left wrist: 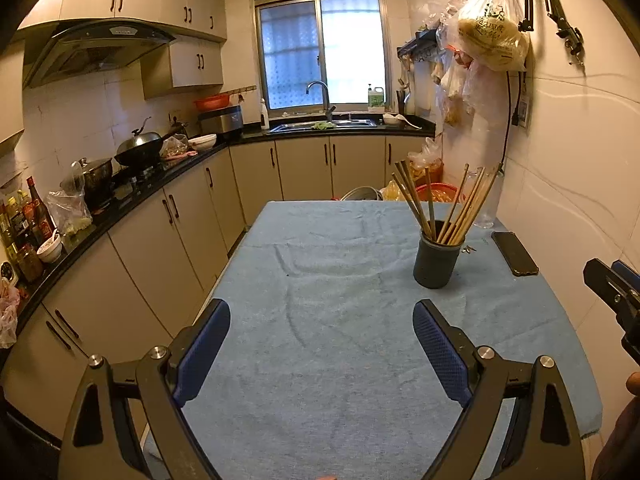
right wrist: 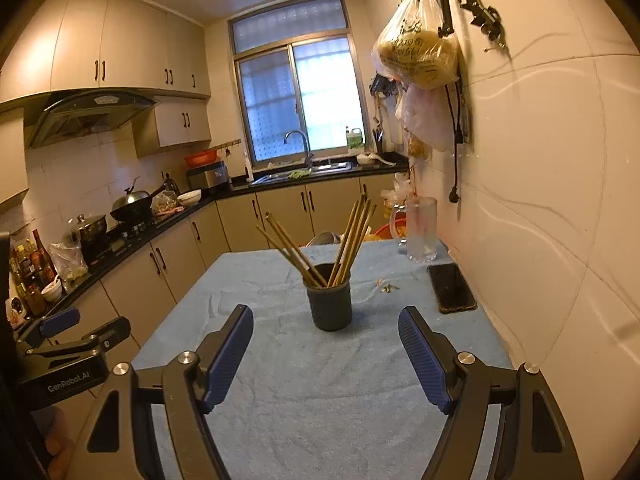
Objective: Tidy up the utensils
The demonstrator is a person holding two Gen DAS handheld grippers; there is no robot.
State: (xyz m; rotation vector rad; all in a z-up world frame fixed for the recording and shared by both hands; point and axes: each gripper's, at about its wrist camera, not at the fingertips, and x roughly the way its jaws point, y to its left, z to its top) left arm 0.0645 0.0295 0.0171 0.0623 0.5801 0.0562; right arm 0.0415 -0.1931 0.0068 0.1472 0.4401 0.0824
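Both grippers hovering wide open over the blue cloth, gripping nothing.

Left gripper point(left wrist: 322, 354) spreading its blue pads over bare cloth point(left wrist: 340, 360), with the dark cup point(left wrist: 438, 262) ahead and to its right. Right gripper point(right wrist: 326, 356) pointing straight at that cup, jaws empty. Chopsticks point(right wrist: 352, 236) standing bunched in the cup, leaning out in two fans. Phone point(right wrist: 452, 288) lying flat near the wall, right of the cup; glass mug point(right wrist: 420, 228) standing behind it.

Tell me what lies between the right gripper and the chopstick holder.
Only bare blue cloth lies between the right gripper and the chopstick holder, as the right wrist view shows.
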